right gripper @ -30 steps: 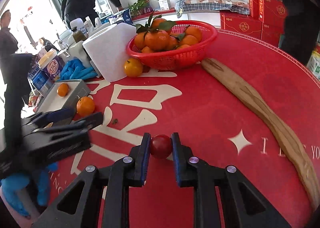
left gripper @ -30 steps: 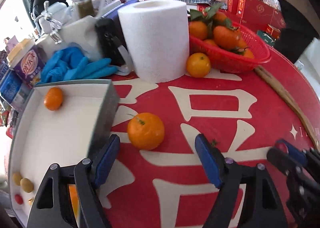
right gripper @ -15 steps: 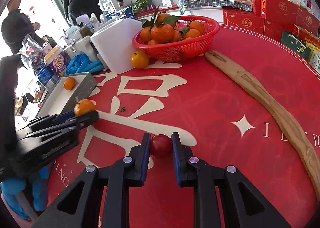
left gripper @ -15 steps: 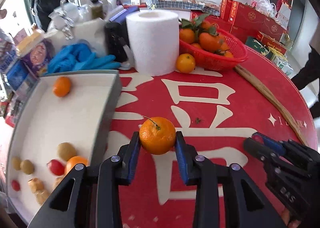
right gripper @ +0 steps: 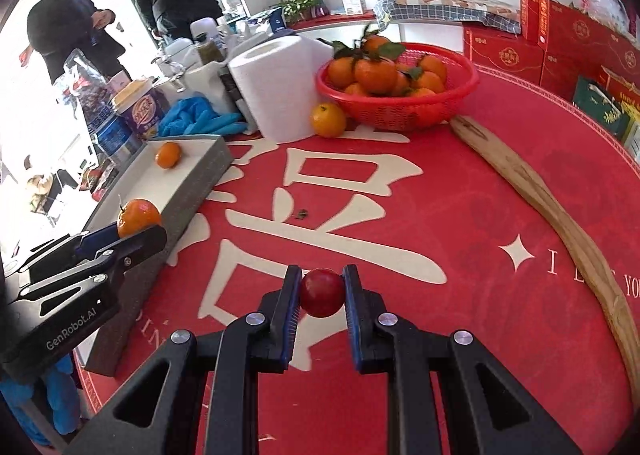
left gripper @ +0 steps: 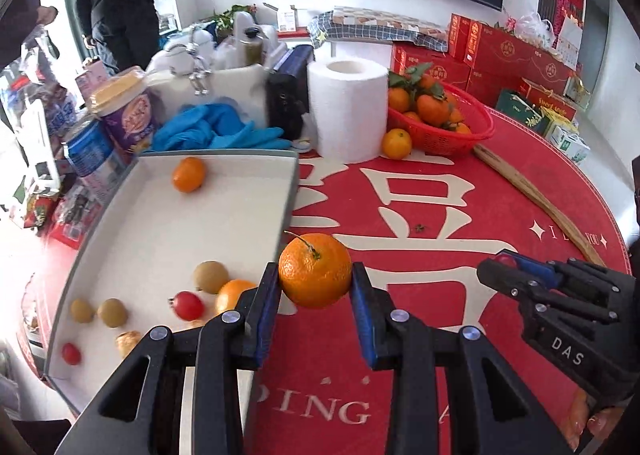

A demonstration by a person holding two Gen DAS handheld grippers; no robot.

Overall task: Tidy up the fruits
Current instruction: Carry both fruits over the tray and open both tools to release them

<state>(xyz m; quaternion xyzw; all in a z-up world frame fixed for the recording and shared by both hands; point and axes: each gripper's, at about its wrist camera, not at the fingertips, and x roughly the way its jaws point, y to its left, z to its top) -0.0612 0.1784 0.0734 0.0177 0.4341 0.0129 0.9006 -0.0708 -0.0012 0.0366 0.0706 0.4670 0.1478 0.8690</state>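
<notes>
Red cloth with large cream characters covers the round table (left gripper: pixel 460 191), and a big screen hangs on the white wall behind it. Along the table's left edge sits a grey tray (left gripper: pixel 294 191) with a white floor. It holds one orange (left gripper: pixel 188 174) near its far end and, toward the near end, a second orange, two small red fruits and several brownish-green ones.

At the table's far edge stand a roll of paper (left gripper: pixel 348 111), a heap of blue gloves (left gripper: pixel 216 131) and a red basket (left gripper: pixel 476 131) piled with leafy oranges; one loose orange (left gripper: pixel 396 143) lies touching the basket's front. A long wooden stick (right gripper: pixel 548 207) runs down the right side of the table.

The left gripper (left gripper: pixel 316 291) clamps a stemmed orange (left gripper: pixel 315 269) between its blue pads, lifted off the cloth just beside the tray's right wall. The right gripper (right gripper: pixel 322 295) is closed tight on a small red fruit (right gripper: pixel 322 292), held above the cream lettering near the table's front edge.

Two people in dark clothes stand beyond the table's far left.
</notes>
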